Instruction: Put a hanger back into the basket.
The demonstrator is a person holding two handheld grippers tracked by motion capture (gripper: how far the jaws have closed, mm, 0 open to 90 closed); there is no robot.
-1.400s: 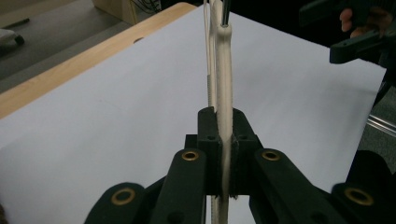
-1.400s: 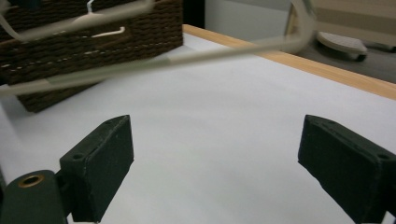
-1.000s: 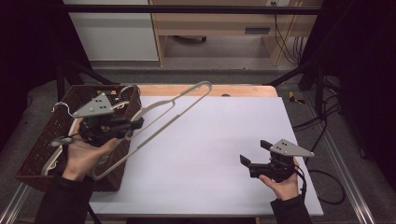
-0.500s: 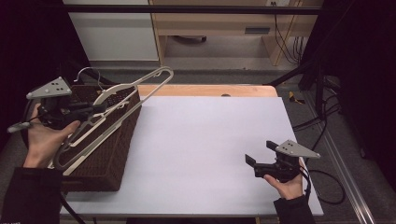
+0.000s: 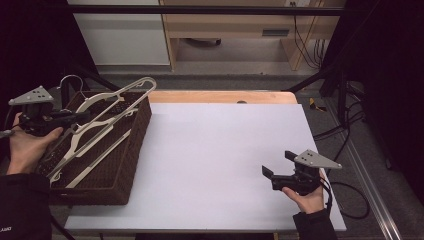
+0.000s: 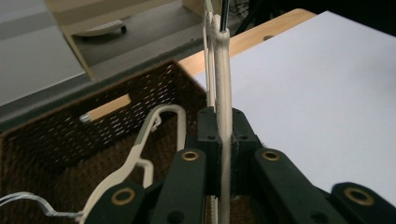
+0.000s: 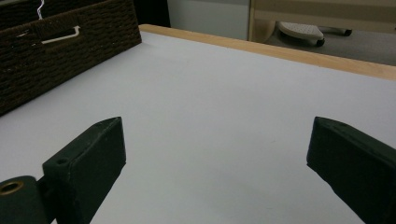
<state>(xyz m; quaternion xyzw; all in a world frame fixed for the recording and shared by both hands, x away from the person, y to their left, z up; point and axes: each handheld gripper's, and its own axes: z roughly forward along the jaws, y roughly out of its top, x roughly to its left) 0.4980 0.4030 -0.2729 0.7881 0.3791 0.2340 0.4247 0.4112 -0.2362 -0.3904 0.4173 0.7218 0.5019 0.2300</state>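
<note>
My left gripper (image 5: 80,116) is at the far left, over a dark wicker basket (image 5: 136,150). It is shut on the bar of a cream hanger (image 5: 131,97), which slants up and away over the basket's far corner. In the left gripper view the two pads (image 6: 205,135) press the cream hanger (image 6: 223,88) edge-on between them. A second cream hanger (image 5: 99,159) lies inside the basket (image 6: 60,135), also visible close below the jaws (image 6: 140,158). My right gripper (image 5: 279,165) rests low at the front right of the table, open, with nothing between its jaws (image 7: 217,140).
The white table top (image 5: 215,145) spreads between the basket and the right hand, with a wooden strip (image 5: 220,96) along its far edge. The basket's woven side and handle slot (image 7: 60,35) stand beyond the right gripper. Cables (image 5: 345,140) hang off the table's right side.
My left hand has carried the hanger leftward, from above the table's left part to over the basket, and a little lower. The right gripper has stayed where it was, still open.
</note>
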